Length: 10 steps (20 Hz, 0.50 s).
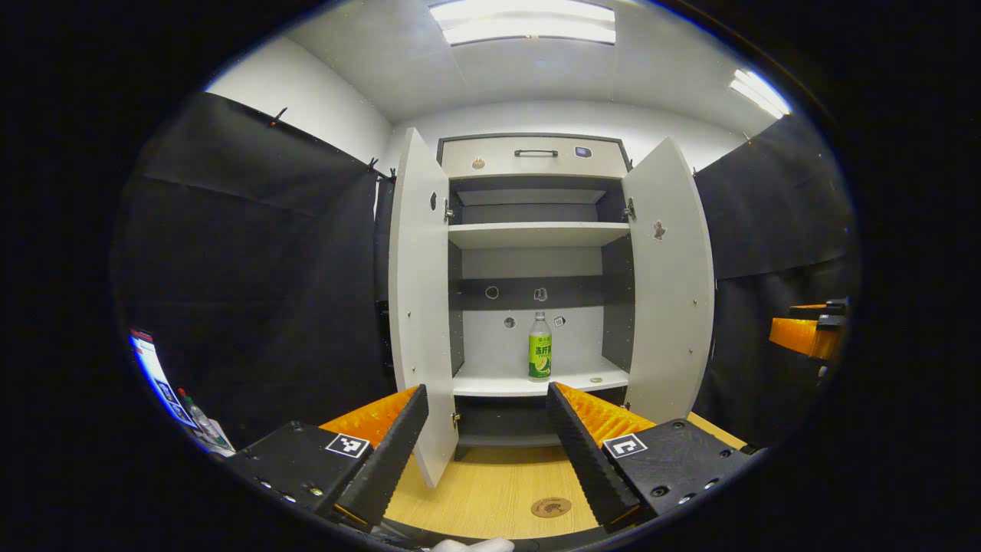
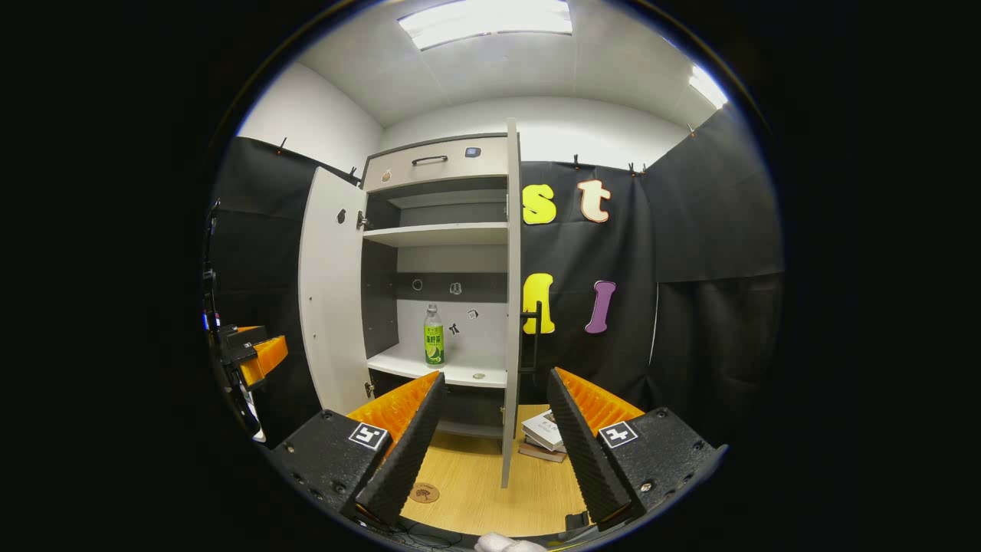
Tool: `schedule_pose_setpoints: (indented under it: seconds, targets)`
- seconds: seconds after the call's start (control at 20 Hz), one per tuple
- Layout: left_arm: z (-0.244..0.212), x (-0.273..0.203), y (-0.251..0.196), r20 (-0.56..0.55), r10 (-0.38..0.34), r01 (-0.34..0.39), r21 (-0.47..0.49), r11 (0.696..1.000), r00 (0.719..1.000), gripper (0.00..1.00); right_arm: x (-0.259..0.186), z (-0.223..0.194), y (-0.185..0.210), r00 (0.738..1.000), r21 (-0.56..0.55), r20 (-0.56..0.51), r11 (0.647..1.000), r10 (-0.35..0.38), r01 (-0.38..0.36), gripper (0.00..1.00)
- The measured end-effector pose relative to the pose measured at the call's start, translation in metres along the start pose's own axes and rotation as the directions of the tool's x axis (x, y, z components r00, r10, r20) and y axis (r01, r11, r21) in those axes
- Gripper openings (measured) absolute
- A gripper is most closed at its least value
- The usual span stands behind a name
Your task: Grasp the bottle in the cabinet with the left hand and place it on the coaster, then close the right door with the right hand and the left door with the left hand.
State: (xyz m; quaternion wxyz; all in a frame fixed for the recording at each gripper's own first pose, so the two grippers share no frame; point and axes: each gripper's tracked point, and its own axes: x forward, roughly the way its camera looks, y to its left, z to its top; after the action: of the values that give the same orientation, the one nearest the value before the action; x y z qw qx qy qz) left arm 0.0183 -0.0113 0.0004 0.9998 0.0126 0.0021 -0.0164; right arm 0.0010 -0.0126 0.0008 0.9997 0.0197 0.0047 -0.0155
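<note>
The bottle (image 1: 540,346) stands upright on the cabinet's lower shelf (image 1: 498,381), ungrasped. The coaster (image 1: 551,507) lies bare on the tabletop (image 1: 475,491). Both doors are open. Left hand-held gripper (image 1: 487,448) and right hand-held gripper (image 2: 494,445) are spread, holding nothing: all 3 steps remain.

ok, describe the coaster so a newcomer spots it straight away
Start at the tall cabinet with both doors swung open. On the wooden table before it lies the coaster, a small round brown disc. Unlike the upright green-labelled bottle on the shelf, it lies flat.
</note>
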Motion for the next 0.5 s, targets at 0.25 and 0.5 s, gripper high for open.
schedule_pose_setpoints:
  seconds: [0.25,0.5]
  targets:
    - [0.001,0.017,0.002,0.014,0.000,0.000,-0.009,1.000,1.000,0.90,0.002,0.000,0.003,1.000,-0.002,-0.014,1.000,0.010,-0.010,0.82]
    - [0.012,0.066,-0.003,0.046,-0.009,0.009,-0.002,1.000,0.999,0.95,0.002,0.004,0.004,1.000,-0.018,-0.014,1.000,0.008,-0.008,0.82]
